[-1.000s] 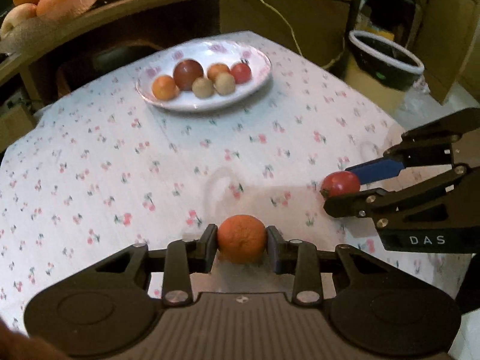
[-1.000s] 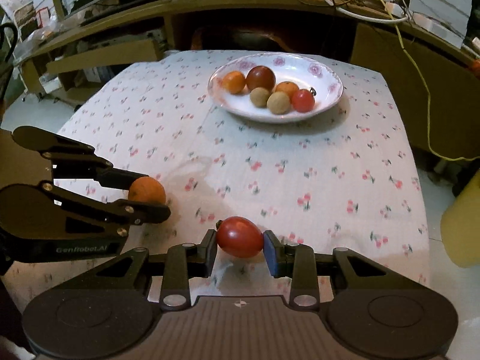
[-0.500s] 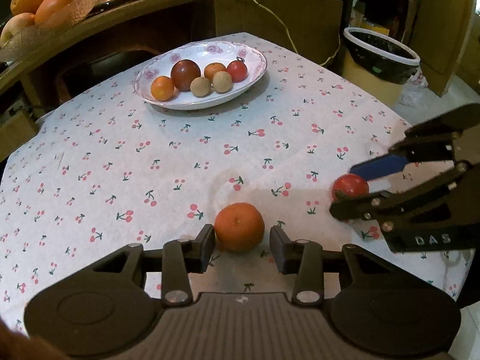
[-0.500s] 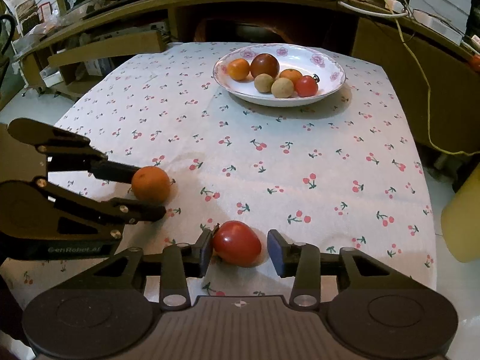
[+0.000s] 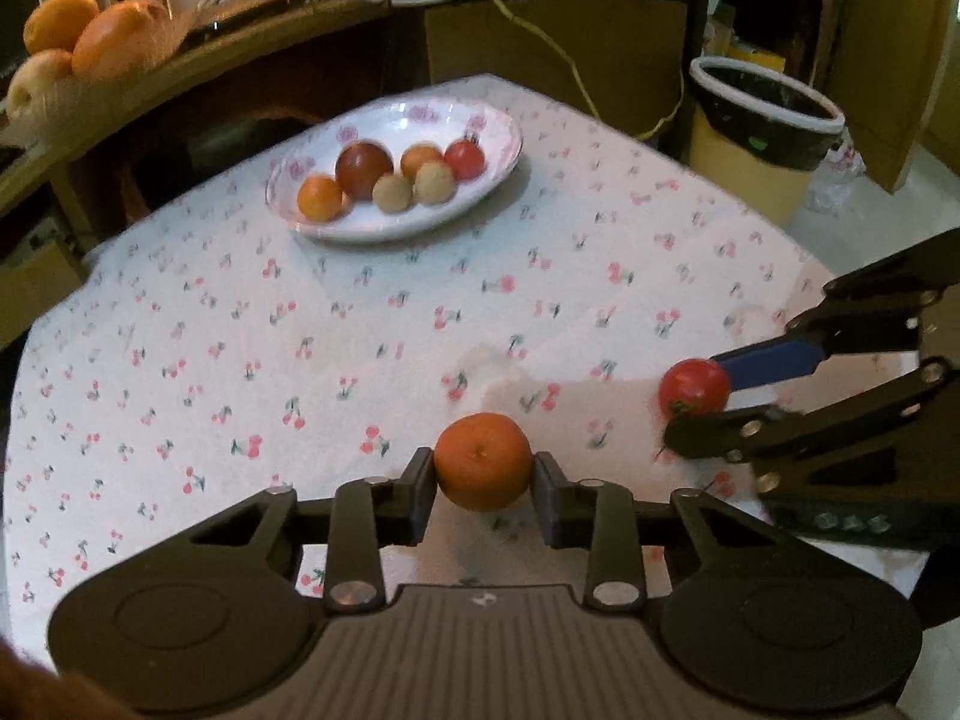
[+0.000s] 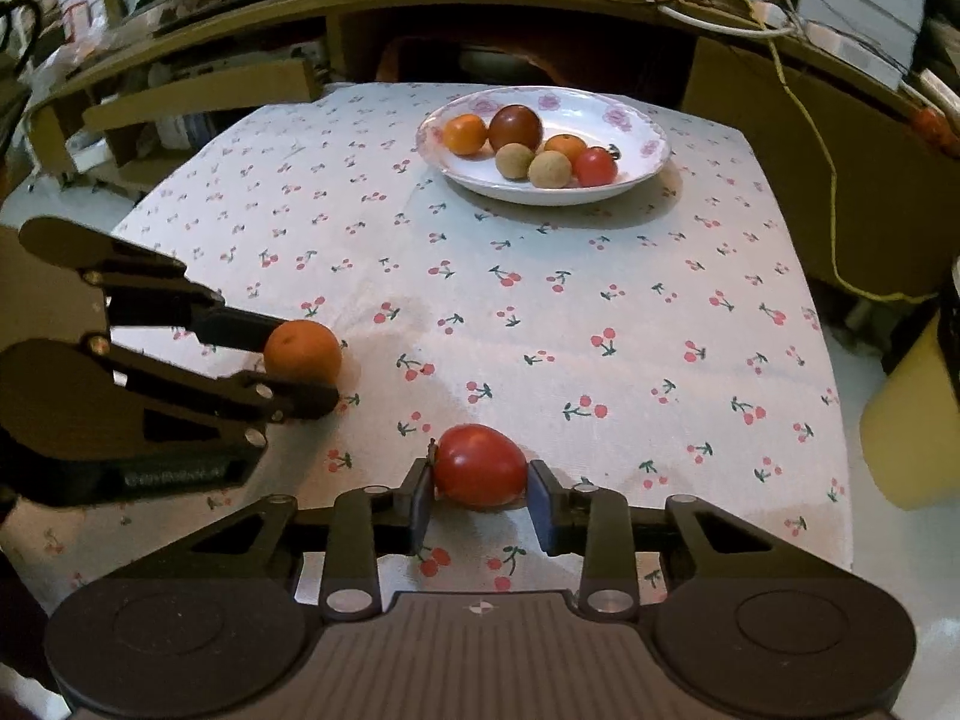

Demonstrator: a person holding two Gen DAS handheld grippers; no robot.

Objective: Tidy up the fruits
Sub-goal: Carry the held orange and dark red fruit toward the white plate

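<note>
Now left gripper (image 5: 483, 483) closing onto orange (image 5: 483, 461), right gripper (image 6: 479, 495) onto tomato (image 6: 480, 465); half-second earlier both gapped.

A bin (image 5: 765, 138) stands beside the cherry-print tablecloth (image 5: 360, 324).

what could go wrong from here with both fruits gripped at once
1. The orange is round and held only at its sides by the closing left tool; it may slip and roll off the tablecloth.
2. The right tool, also closing, may bruise the soft tomato.
3. The plate already holds six fruits; additions may knock them.
</note>
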